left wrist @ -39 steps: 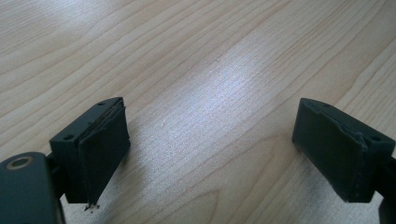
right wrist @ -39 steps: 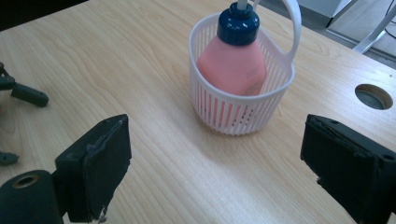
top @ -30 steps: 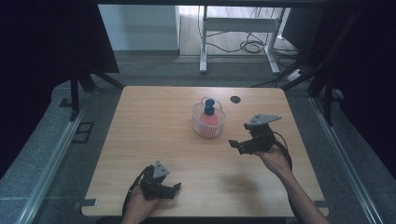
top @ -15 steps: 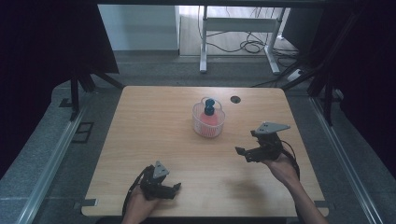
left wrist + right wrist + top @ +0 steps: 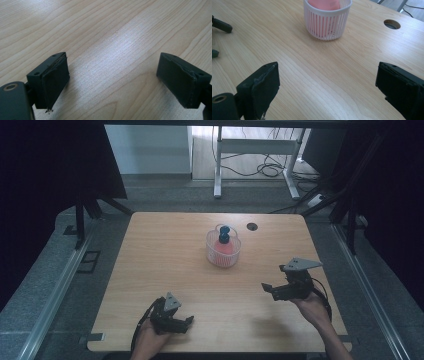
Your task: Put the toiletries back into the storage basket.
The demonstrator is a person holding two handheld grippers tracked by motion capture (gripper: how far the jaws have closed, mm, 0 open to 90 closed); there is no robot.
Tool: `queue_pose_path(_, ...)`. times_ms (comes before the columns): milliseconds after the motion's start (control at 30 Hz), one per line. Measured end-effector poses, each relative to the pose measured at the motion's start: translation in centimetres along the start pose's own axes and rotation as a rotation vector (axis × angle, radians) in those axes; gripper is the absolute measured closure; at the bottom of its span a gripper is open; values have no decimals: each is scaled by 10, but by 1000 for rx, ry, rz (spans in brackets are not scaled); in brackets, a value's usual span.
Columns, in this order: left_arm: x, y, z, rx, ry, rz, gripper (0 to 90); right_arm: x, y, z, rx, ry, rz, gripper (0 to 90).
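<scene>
Upright, basket [image 5: 223, 251] centred (both tongs agape).

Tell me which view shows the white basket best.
The right gripper view: the white basket stands close, its slatted wall and something pink inside clear, though its top is cut off. The high view shows it whole but small, with a blue thing on top. The left gripper view faces bare table.

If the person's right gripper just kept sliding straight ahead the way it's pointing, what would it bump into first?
Probably the white slatted plastic basket holding something pink. The right gripper, jaws wide open, faces it across bare wooden table, though the basket sits slightly off-centre, so it might only graze it.
</scene>
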State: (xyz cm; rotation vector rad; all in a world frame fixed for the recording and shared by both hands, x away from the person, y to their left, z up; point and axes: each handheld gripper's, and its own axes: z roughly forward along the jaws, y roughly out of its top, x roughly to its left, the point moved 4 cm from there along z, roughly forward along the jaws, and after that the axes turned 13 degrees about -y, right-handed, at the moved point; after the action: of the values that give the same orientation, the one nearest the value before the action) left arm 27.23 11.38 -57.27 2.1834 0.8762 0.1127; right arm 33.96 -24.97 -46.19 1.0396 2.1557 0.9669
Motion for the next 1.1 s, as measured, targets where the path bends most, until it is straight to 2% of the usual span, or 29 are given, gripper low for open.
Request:
queue_pose_path(567,0,0,0,-2,-1,-4,105,-8,-35,-11,19,-32,41,37)
queue_pose_path(1100,0,0,0,0,-1,-4,105,-4,-75,-2,65,-60,55,32)
